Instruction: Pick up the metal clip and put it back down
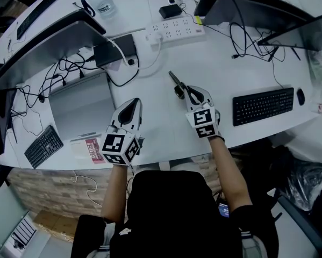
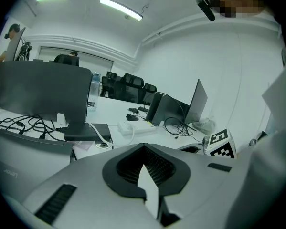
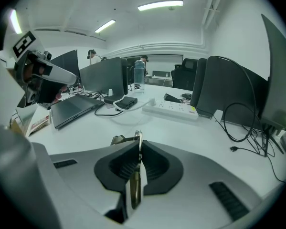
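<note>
Right gripper [image 1: 186, 92] is pinching the thin dark metal clip [image 1: 177, 83] over the white counter [image 1: 166, 130], while left gripper [image 1: 130, 105] is pressed together, empty.

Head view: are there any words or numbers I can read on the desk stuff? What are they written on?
No text can be read in this view.
Pink card: has print, too blurred to read.
Water bottle: label too small to read.
Keyboard: key letters too small to read.
Marker cubes: only black-and-white square patterns, no words.
</note>
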